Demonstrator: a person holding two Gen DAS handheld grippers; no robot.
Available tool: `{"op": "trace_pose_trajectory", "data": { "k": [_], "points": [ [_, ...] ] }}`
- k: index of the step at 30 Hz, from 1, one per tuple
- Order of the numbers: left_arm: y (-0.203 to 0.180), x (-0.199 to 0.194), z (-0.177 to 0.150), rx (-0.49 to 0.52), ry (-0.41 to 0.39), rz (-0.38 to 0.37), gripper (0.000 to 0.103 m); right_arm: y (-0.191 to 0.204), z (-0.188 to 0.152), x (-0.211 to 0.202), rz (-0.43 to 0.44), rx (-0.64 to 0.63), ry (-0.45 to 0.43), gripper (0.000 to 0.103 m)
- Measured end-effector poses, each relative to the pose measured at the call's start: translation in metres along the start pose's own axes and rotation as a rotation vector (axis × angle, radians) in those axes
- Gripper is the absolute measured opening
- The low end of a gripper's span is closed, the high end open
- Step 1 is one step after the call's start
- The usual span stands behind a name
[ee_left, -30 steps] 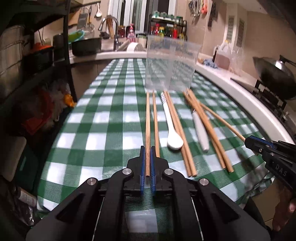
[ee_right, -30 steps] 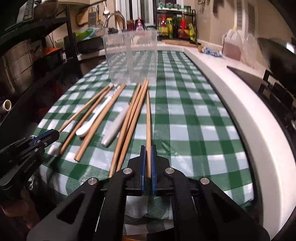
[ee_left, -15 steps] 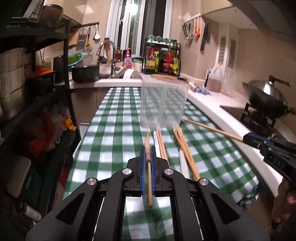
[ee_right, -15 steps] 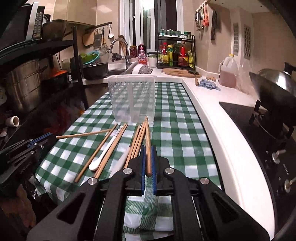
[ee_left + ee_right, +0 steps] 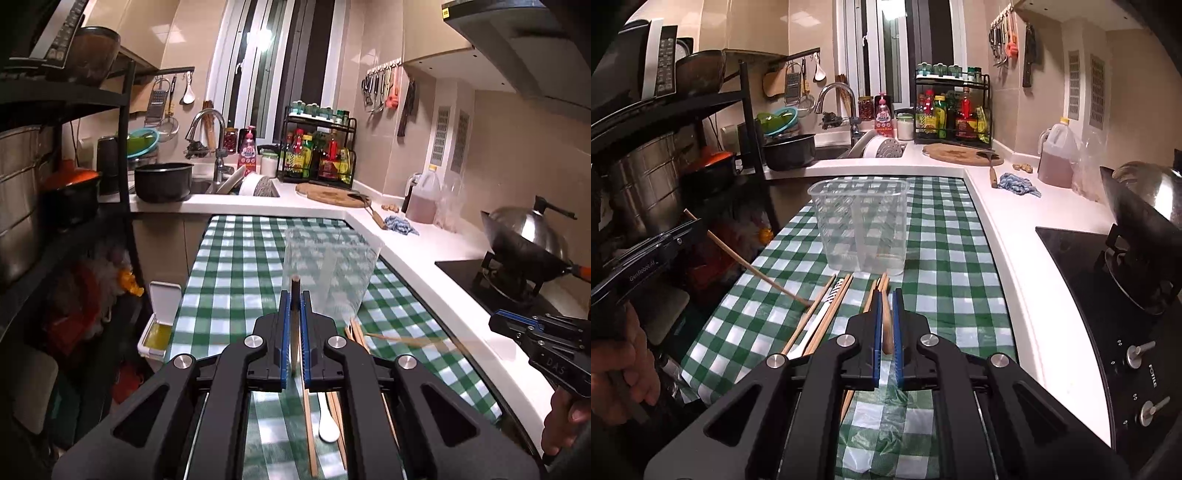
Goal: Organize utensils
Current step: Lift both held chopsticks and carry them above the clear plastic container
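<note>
Two grippers, and each of ours is clamped on one chopstick. Our left gripper has its blue pads pressed on a left chopstick that stands nearly upright between them, its dark top end rising just above the fingertips and its lower end hanging below the jaws. From the right wrist view that same stick slants down from the left gripper with its tip close to the cloth, among the loose sticks (whether it touches we cannot tell).

Our right gripper pinches a right chopstick lengthwise, the stick running forward along the fingers and ending just ahead of the fingertips. In the left wrist view the right gripper sits off to our right, with its stick blurred and reaching inward.

Straight ahead of both tools stands the clear holder, upright on the checked cloth, with a divider splitting it into two compartments; it looks bare inside. Between the holder and our right fingers lie the loose chopsticks, roughly parallel, with a white spoon among them. Beneath the left gripper the spoon shows bowl-end nearest us, beside more sticks.
</note>
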State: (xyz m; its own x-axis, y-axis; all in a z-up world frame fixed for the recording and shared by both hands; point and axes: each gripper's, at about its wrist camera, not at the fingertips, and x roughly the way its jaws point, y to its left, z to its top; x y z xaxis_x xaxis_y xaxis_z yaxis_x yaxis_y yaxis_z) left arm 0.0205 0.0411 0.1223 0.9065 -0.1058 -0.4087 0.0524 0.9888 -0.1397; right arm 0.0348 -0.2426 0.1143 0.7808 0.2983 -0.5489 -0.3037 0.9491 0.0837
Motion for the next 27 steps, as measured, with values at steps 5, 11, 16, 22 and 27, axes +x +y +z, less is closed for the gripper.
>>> {"op": "trace_pose_trajectory", "data": {
  "k": [5,11,16,22,27],
  "points": [
    [0.005,0.006,0.006,-0.004,-0.024,-0.014,0.005,-0.005,0.0,0.013,-0.005,0.007,0.008,0.0],
    [0.007,-0.001,-0.002,-0.006,-0.052,-0.025,0.005,-0.012,-0.029,0.022,-0.016,0.019,0.064,0.011],
    [0.005,-0.012,-0.011,0.009,-0.069,-0.034,0.005,-0.023,-0.086,0.028,-0.058,0.077,0.173,0.028],
    [0.007,-0.018,-0.017,0.013,-0.074,-0.032,0.005,-0.028,-0.136,0.024,-0.141,0.105,0.208,0.027],
    [0.006,-0.02,-0.019,0.026,-0.076,-0.031,0.005,-0.029,-0.158,0.026,-0.156,0.081,0.223,0.025]
  ]
}}
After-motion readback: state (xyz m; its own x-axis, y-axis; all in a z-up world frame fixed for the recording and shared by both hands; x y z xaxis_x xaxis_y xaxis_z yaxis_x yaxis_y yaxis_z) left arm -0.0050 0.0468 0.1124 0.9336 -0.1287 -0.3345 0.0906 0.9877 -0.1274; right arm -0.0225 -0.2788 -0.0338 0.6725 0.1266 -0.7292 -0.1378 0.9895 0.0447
